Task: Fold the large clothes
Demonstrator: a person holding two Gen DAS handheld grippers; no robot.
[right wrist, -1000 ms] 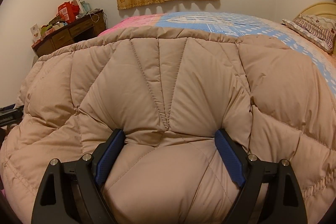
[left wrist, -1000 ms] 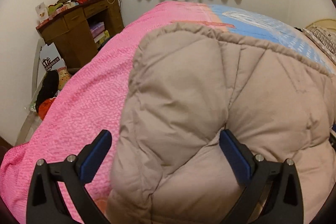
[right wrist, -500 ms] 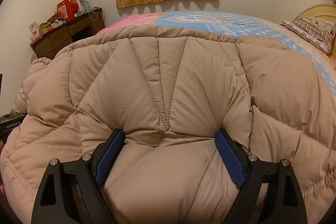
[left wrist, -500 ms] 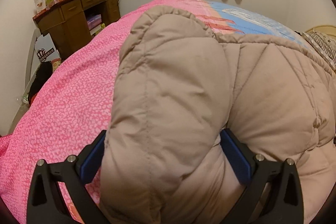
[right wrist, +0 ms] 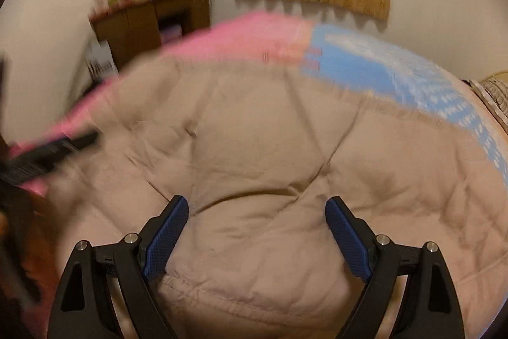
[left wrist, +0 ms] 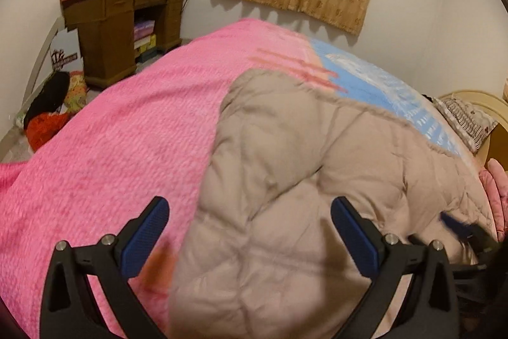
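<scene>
Both grippers have their jaws spread wide: the left gripper [left wrist: 249, 223] and the right gripper [right wrist: 256, 221] each hang over the beige padded coat [left wrist: 304, 180], clamping nothing. Half a second ago a raised fold of coat bulged between the left pads; now it lies flatter on the pink bedspread [left wrist: 111, 148]. Both views are motion-blurred.
</scene>
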